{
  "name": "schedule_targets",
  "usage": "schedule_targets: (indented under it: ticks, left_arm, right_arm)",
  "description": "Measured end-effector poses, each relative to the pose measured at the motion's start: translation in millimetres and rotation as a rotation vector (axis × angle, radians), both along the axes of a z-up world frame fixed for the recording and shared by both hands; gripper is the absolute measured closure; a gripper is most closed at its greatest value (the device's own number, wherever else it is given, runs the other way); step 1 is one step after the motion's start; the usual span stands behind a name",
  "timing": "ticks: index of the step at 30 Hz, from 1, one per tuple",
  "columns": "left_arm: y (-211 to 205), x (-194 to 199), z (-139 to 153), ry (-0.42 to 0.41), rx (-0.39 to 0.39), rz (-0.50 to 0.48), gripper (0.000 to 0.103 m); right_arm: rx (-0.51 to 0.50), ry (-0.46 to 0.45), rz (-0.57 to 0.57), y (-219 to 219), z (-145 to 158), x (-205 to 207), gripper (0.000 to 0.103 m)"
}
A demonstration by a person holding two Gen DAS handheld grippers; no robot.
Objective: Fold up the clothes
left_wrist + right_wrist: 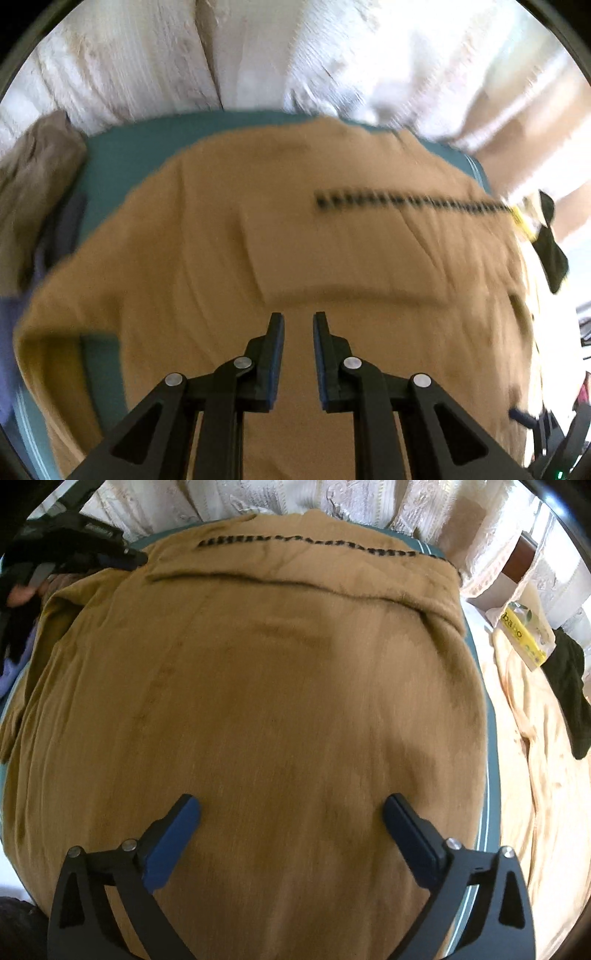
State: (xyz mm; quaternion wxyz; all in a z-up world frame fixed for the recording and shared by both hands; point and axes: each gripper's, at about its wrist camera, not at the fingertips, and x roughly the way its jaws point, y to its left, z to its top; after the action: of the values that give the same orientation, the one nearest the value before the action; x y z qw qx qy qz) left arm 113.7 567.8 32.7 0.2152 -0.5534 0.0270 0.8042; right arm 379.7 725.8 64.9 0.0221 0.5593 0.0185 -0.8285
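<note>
A tan garment with a dark patterned stripe lies spread over a teal surface. In the right wrist view the same garment fills the frame, with the stripe at its far end and a fold line below it. My left gripper hovers above the garment, jaws a narrow gap apart and empty. My right gripper is wide open and empty above the garment's near part. The left gripper also shows at the far left of the right wrist view.
Pale curtains hang behind the surface. A beige cloth and a bluish cloth lie at the left. At the right lie a cream sheet, a yellow packet and a dark cloth.
</note>
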Motion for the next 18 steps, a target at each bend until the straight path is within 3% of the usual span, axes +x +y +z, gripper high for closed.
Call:
schedule_targets:
  ticks: [5,8,11,12,18]
  left_arm:
    - [-14.9,70.8,-14.2,-0.058,0.007,-0.018,0.087]
    - [-22.2,107.3,-23.7,-0.078,0.003,-0.02,0.087]
    - [-31.7,136.4,-31.4,-0.1,-0.004,-0.005,0.087]
    - [-35.2,145.0,-32.1,-0.096,-0.003,0.003,0.087]
    - [-50.0,180.0,-33.5,-0.068,0.006,0.034,0.087]
  right_arm:
    - [-0.014,0.028,0.016,0.0,10.6,36.6,0.003]
    - [-0.002,0.048,0.084,-7.1,12.8,64.4,0.003]
    - [0.001,0.008,0.123,-7.8,-2.8,85.8,0.002]
    - [0.004,0.043,0.13,-6.5,-1.7,94.7,0.002]
    - [-0.004,0.063,0.167,1.1,-4.4,117.6,0.001]
